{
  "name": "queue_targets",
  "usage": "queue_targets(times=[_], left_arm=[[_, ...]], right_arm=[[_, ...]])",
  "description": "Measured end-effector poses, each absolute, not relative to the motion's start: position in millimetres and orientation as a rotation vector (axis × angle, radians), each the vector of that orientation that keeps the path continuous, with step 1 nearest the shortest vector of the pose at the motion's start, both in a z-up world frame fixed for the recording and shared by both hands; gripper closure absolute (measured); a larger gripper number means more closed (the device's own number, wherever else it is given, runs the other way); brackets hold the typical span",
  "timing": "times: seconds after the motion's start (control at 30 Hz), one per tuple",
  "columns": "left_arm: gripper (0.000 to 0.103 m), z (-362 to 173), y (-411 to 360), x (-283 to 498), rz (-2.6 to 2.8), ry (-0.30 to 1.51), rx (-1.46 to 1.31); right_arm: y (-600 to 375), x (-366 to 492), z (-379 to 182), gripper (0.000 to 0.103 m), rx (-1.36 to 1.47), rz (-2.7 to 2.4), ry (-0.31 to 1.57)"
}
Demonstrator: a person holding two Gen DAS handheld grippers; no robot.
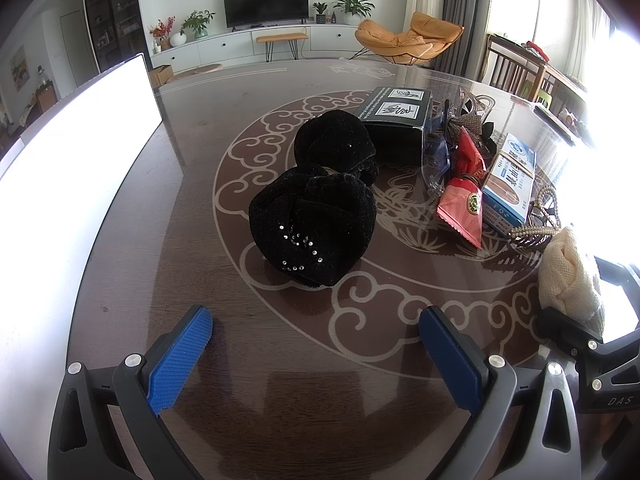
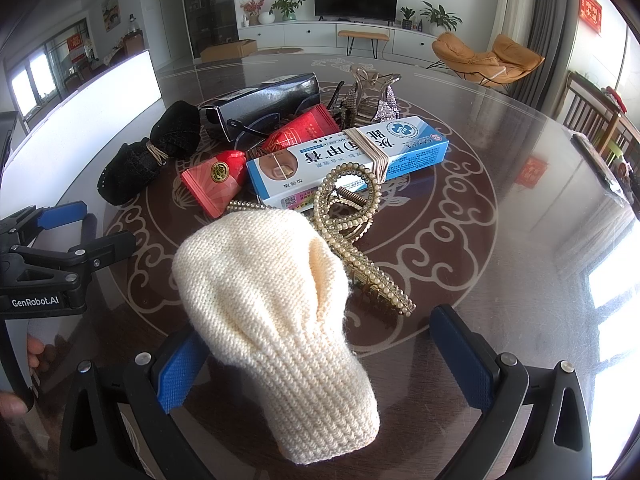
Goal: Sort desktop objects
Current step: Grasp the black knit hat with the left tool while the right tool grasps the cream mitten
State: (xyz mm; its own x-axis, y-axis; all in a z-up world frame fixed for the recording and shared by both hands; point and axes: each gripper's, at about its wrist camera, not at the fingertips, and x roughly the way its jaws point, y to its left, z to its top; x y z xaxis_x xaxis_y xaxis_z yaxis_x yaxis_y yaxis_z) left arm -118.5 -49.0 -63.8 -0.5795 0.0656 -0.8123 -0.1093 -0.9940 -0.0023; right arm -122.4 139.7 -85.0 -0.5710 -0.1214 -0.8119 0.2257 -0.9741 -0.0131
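A black velvet bundle with small rhinestones, tied at its waist with a rubber band, lies on the dark patterned table just ahead of my left gripper. That gripper is open with nothing between its blue pads. A cream knitted piece lies between the wide-apart fingers of my right gripper, which is open; the knit rests against the left pad and stays clear of the right one. In the left wrist view the knit sits at the far right.
Behind the knit lie a pearl hair clip, a blue-white carton with rubber bands, two red packets, a black box, glasses and a rhinestone claw clip. A white panel stands along the left edge.
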Motion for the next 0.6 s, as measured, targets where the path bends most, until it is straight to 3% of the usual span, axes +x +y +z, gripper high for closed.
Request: queue_targets(times=[0.23, 0.33, 0.53, 0.57, 0.6], left_arm=[[0.000, -55.9, -50.6, -137.8, 2.545, 0.109, -1.540], [0.000, -30.0, -61.4, -147.8, 2.517, 0.047, -1.461], [0.001, -27.9, -48.5, -192.7, 2.496, 0.161, -1.507], [0.026, -35.7, -40.1, -196.8, 2.476, 0.199, -1.519], [0.045, -42.7, -33.5, -199.3, 2.451, 0.247, -1.534]], right_arm=[[139.6, -122.5, -85.1, 0.000, 1.339, -2.617, 0.170], [139.6, -122.5, -85.1, 0.000, 1.339, -2.618, 0.170], [139.6, -122.5, -85.2, 0.000, 1.338, -2.618, 0.170], [139.6, -122.5, -85.2, 0.000, 1.338, -2.618, 0.170], [139.7, -122.2, -85.2, 0.000, 1.338, -2.618, 0.170]])
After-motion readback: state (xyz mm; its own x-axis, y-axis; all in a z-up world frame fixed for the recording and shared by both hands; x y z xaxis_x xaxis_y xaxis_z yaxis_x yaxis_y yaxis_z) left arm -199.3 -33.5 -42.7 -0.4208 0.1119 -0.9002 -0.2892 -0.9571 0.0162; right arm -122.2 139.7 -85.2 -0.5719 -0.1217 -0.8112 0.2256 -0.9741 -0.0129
